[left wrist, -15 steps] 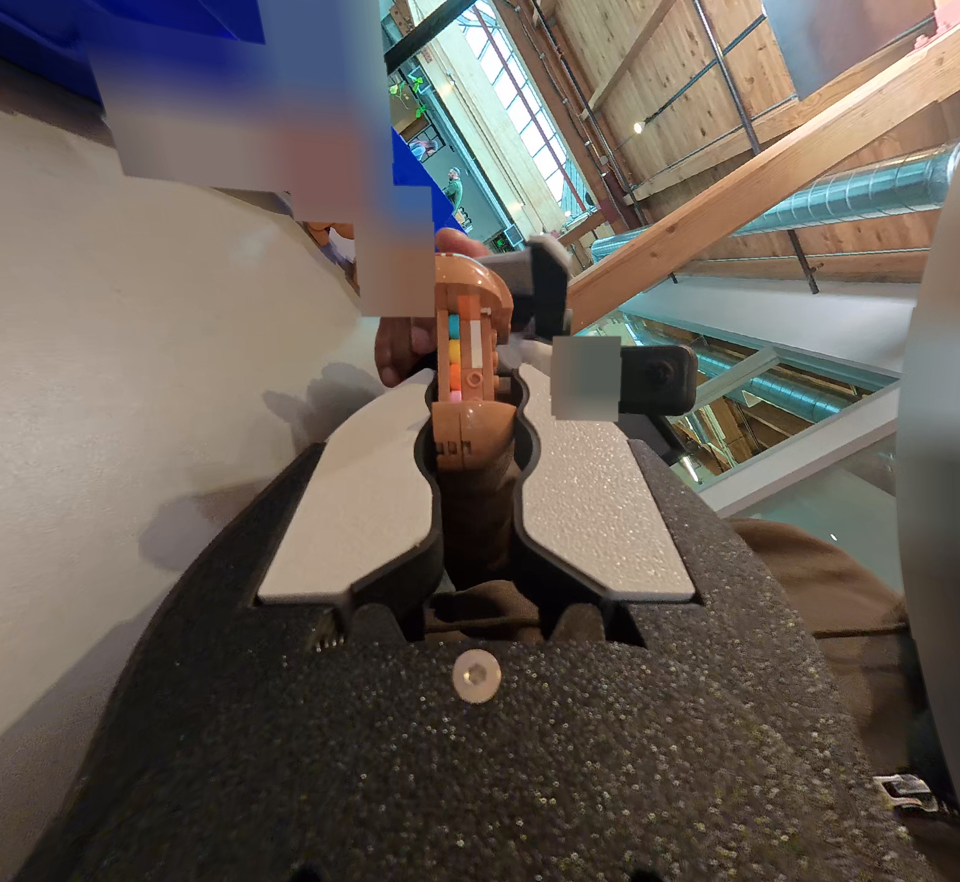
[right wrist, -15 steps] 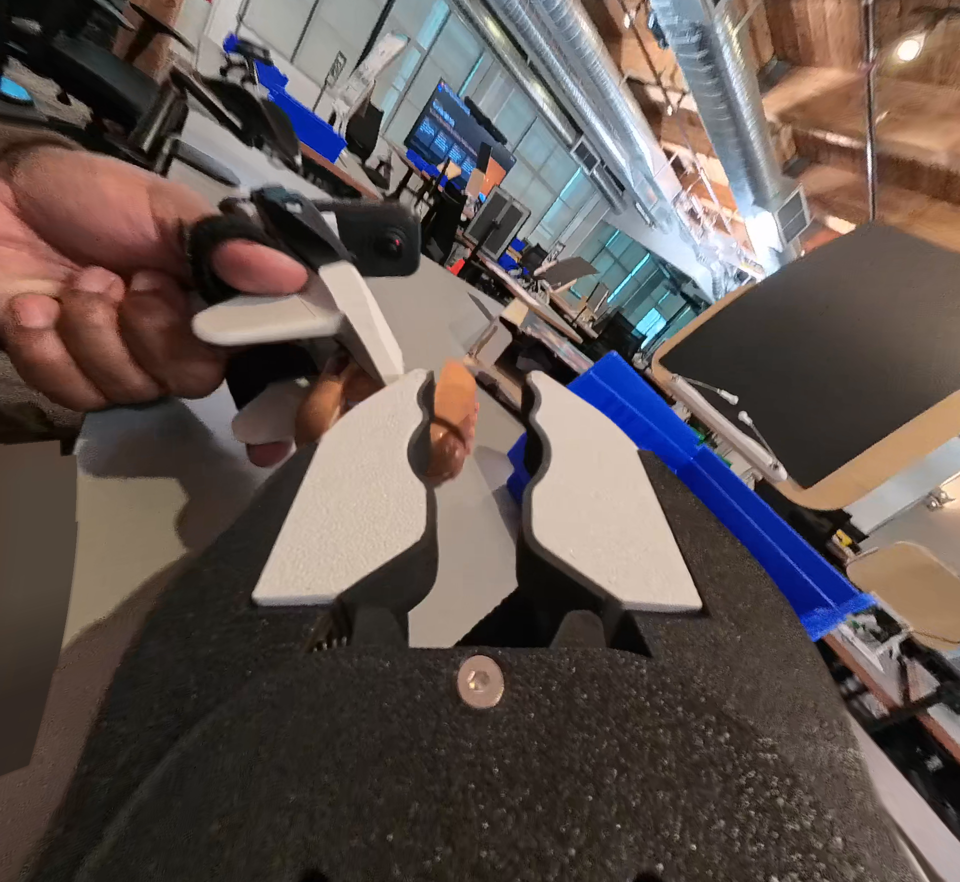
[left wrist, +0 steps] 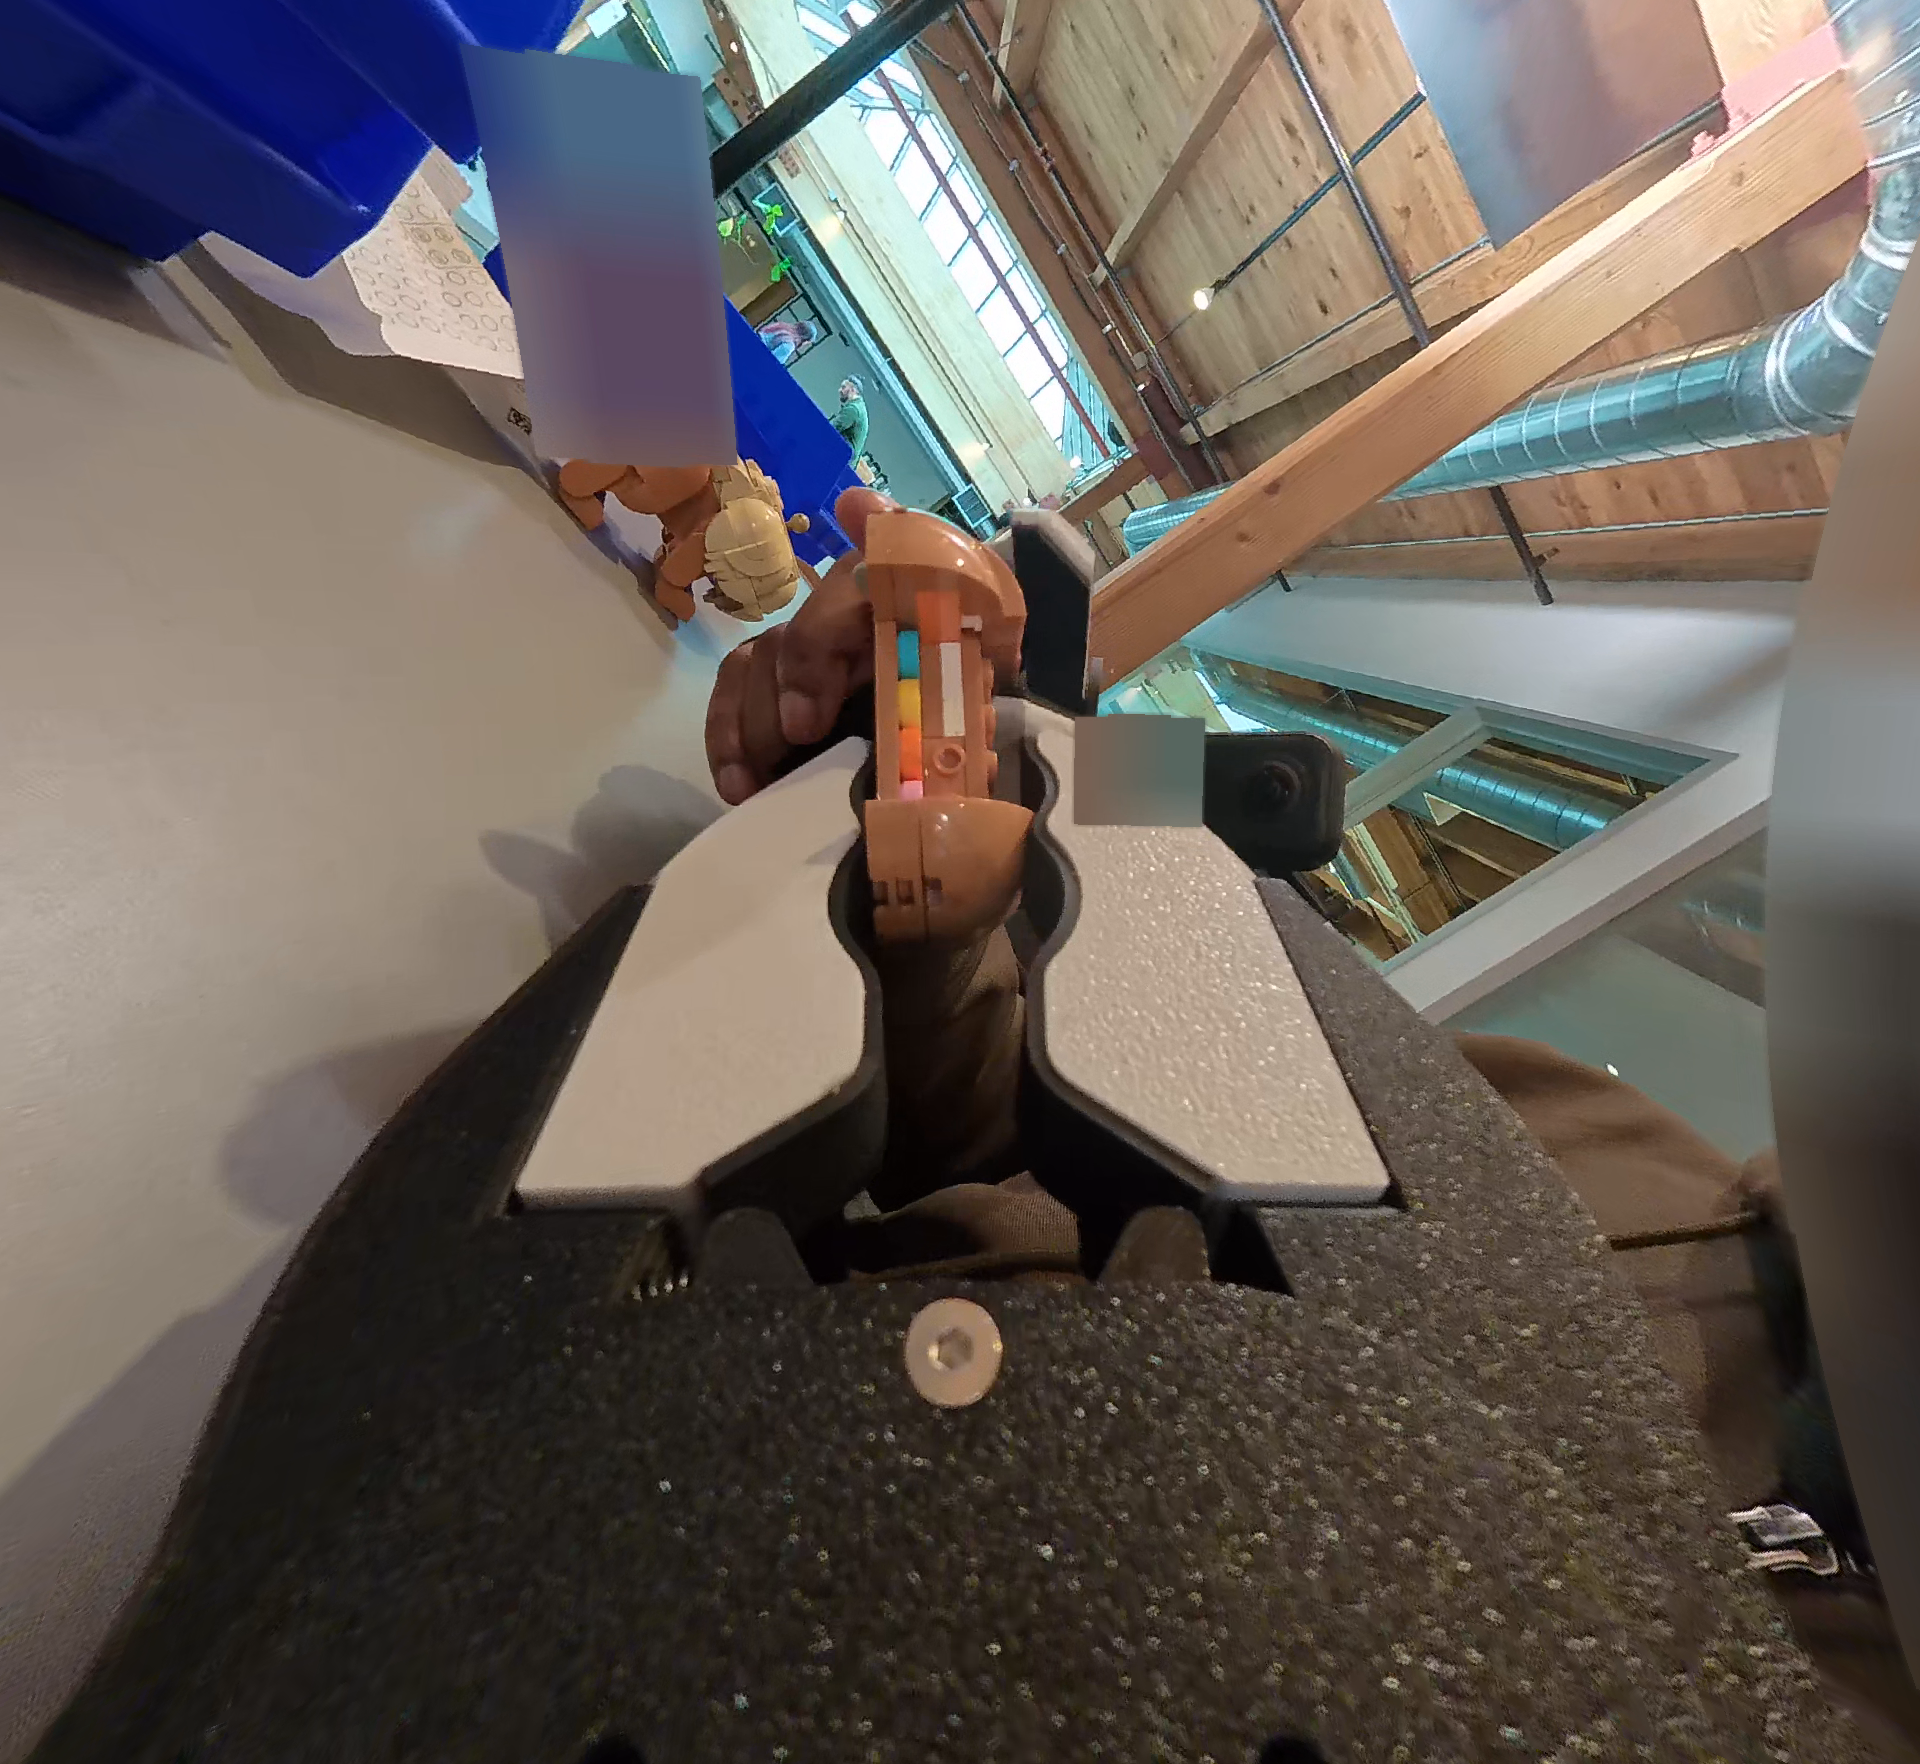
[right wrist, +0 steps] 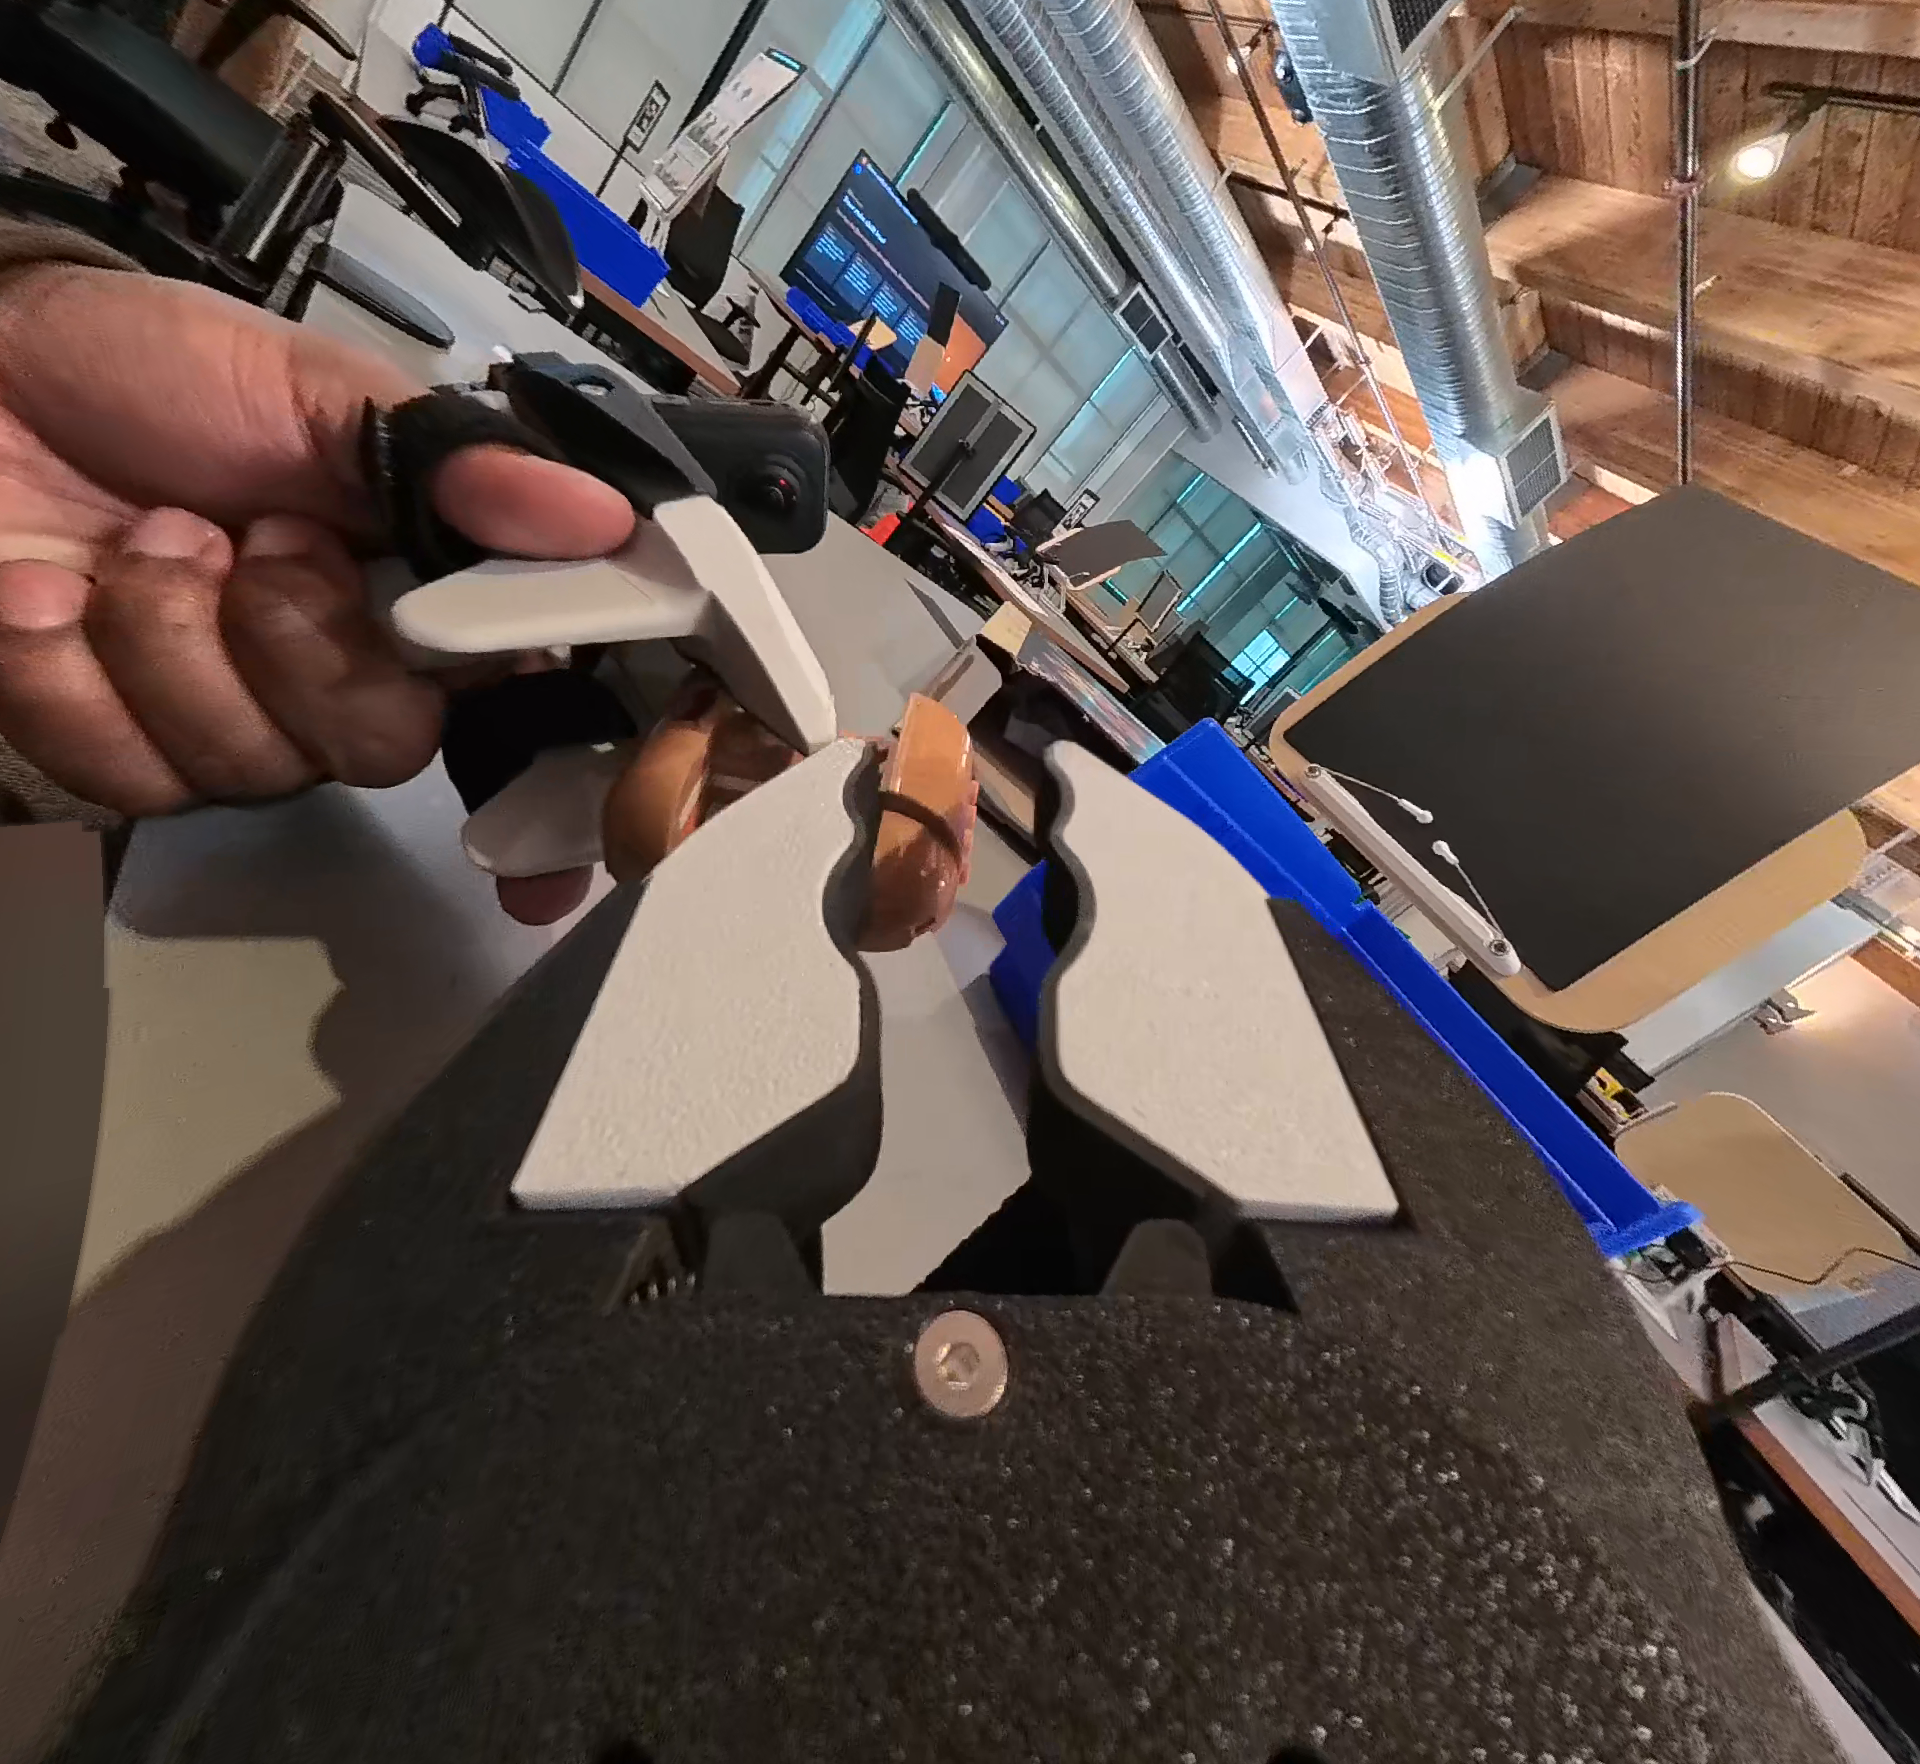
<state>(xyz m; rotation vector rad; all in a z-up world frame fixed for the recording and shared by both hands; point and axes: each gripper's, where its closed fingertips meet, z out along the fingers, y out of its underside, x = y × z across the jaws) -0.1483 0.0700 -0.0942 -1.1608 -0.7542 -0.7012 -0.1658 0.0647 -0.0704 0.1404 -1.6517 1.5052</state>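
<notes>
The brown brick piece (left wrist: 940, 758) sits clamped in the left gripper (left wrist: 948, 784), coloured studs exposed; beside it the right gripper (right wrist: 951, 784) gapes, one finger touching.

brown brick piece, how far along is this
Done: the brown brick piece is up off the table, clamped in the left tool. In hand: its far end sits between the right tool's open jaws, not gripped. Untouched: a brick figure lies apart on the table.
</notes>
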